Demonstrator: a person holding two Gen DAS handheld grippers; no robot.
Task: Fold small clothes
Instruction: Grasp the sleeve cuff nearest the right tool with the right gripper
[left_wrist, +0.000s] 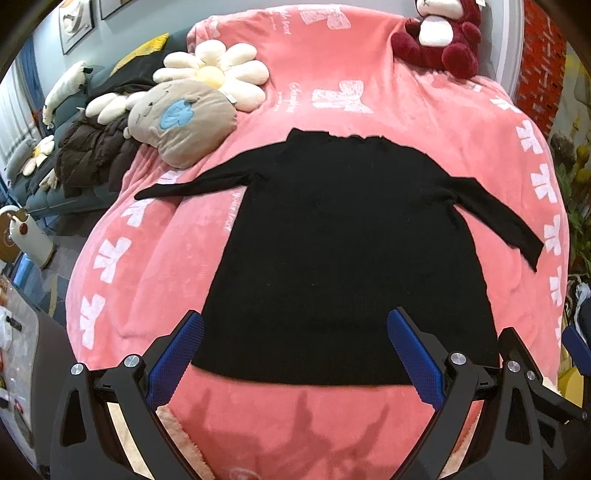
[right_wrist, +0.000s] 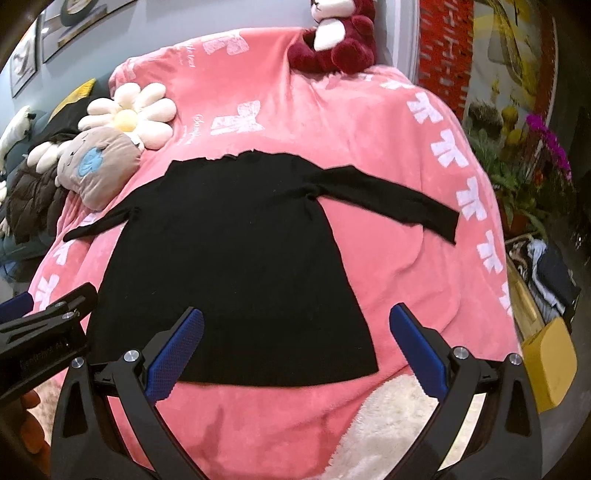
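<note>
A black long-sleeved top lies flat on the pink blanket, neck far, hem near me, both sleeves spread out to the sides. It also shows in the right wrist view. My left gripper is open and empty, hovering above the hem's near edge. My right gripper is open and empty over the hem's right corner. The right gripper shows at the right edge of the left view, and the left gripper at the left edge of the right view.
A flower cushion and a grey plush cushion sit at the blanket's far left, beside a brown jacket. A red plush bear sits at the far end. A yellow box and piled clothes stand at right.
</note>
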